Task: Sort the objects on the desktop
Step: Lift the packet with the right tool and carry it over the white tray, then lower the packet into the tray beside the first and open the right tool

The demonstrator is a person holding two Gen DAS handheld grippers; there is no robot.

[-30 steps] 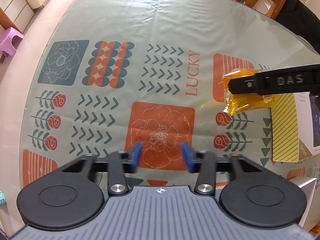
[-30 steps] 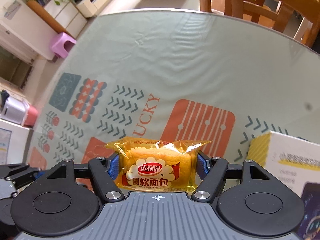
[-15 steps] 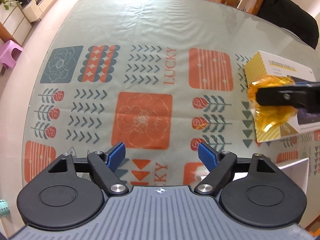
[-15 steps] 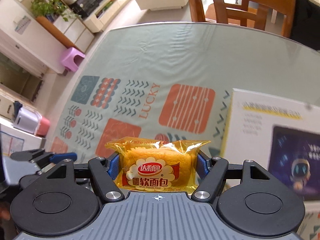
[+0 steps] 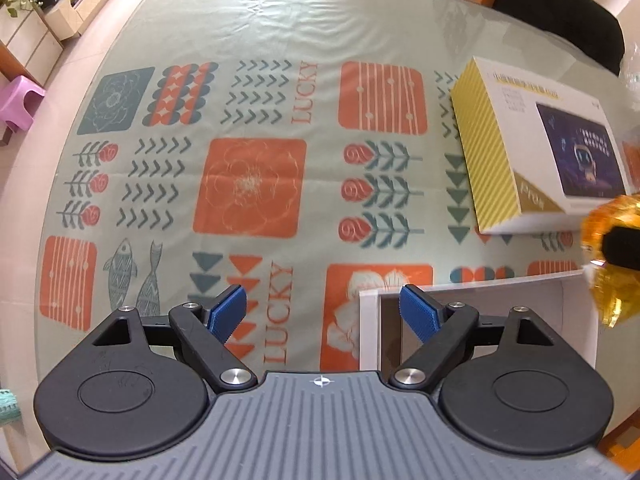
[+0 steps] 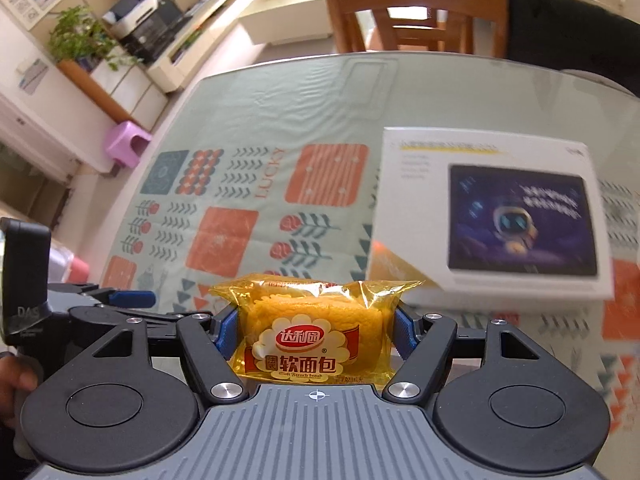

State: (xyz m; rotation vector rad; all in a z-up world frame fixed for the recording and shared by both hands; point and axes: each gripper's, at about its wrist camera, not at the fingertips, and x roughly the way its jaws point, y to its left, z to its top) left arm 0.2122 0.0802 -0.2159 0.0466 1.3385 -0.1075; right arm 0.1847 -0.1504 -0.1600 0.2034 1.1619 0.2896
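Observation:
My right gripper (image 6: 316,330) is shut on a yellow packet of soft bread (image 6: 314,332) and holds it above the table. The packet also shows at the right edge of the left wrist view (image 5: 612,248), over the far right corner of a white open bin (image 5: 480,284). My left gripper (image 5: 324,312) is open and empty, low over the patterned tablecloth (image 5: 248,184) at the bin's left wall. It shows at the left of the right wrist view (image 6: 132,299). A white and yellow product box (image 5: 532,148) lies flat on the table's right side (image 6: 488,212).
Wooden chairs (image 6: 412,12) stand at the table's far edge, with a dark garment (image 5: 560,12) on one. A purple stool (image 6: 126,142) stands on the floor to the left. The tablecloth covers a round glass table.
My left gripper has opened wide and pulled back toward the near edge, bringing the white bin into view. My right gripper has carried the bread packet rightward, past the product box toward the bin.

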